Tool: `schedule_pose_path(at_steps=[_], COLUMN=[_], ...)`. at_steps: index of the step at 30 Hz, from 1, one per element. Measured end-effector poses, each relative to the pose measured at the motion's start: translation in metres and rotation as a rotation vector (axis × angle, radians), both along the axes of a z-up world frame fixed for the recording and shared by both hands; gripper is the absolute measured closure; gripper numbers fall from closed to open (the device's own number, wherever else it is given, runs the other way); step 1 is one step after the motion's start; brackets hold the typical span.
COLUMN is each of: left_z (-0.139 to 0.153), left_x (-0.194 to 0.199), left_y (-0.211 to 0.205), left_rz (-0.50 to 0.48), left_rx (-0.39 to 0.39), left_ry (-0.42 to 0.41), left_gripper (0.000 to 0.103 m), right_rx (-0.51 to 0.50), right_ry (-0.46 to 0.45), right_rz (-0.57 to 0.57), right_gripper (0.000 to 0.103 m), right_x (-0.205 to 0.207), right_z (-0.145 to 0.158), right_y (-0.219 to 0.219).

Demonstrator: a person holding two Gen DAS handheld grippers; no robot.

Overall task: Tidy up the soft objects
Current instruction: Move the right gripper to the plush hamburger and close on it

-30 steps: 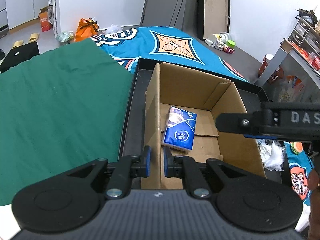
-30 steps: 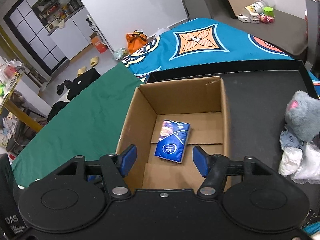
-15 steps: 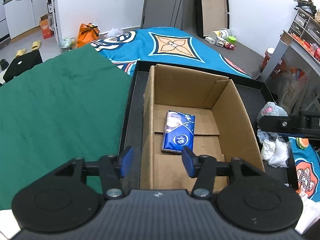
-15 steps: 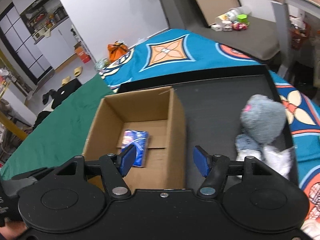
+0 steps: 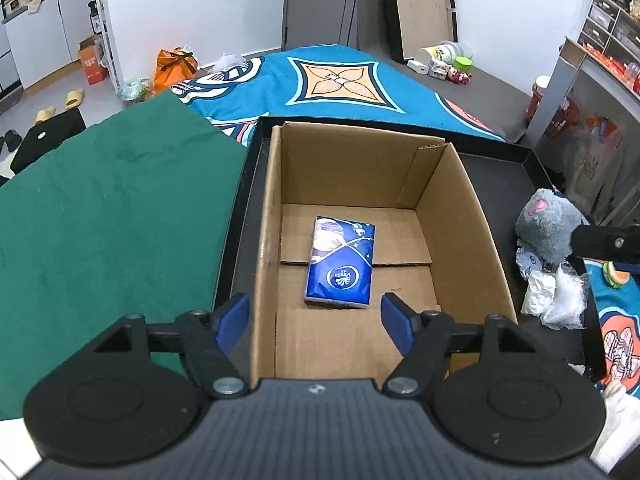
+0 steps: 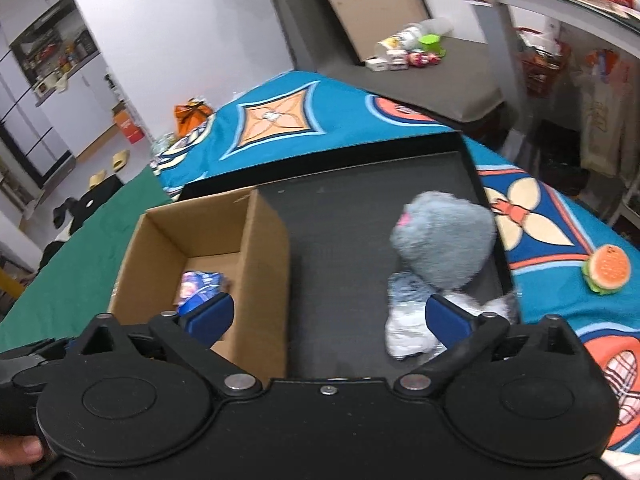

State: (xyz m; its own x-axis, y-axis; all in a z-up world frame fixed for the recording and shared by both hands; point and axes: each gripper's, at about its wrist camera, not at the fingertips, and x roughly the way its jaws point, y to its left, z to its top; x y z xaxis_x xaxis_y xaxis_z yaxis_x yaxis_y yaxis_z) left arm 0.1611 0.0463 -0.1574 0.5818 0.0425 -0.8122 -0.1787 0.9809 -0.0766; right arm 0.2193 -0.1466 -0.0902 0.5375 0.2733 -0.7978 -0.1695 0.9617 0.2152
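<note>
Right wrist view shows the right hand-held gripper (image 6: 328,318), fingers spread wide and empty, facing a grey plush toy (image 6: 442,246) on the black tray right of the cardboard box (image 6: 264,248); it looks light, squashy, best pinched mid-body.

White walls (image 5: 192,4), grey floor (image 5: 492,92), white cabinets (image 5: 44,36) at left, a shelving unit (image 5: 612,36) at right
</note>
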Motion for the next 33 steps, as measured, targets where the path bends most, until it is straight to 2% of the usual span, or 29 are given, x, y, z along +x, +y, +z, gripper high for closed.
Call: schedule_pose_path(at_steps=[7, 20, 33], left_z=[-0.001, -0.005, -0.009], left_x=[0.004, 0.016, 0.029], left_y=[-0.013, -0.031, -0.047], left_rz=[0.001, 0.034, 0.049], left_rx=[0.061, 0.166, 0.305], left_ry=[0.017, 0.055, 0.114], left_gripper=[0.030, 0.030, 0.030], right_rx=[0.002, -0.010, 0.003], right_ry=[0.018, -0.003, -0.005], right_rz=[-0.064, -0.152, -0.235], right_gripper=[0.000, 0.000, 0.000], right_x=[0.004, 0.015, 0.032], right_z=[-0.009, -0.015, -0.041], right_y=[-0.030, -0.088, -0.145])
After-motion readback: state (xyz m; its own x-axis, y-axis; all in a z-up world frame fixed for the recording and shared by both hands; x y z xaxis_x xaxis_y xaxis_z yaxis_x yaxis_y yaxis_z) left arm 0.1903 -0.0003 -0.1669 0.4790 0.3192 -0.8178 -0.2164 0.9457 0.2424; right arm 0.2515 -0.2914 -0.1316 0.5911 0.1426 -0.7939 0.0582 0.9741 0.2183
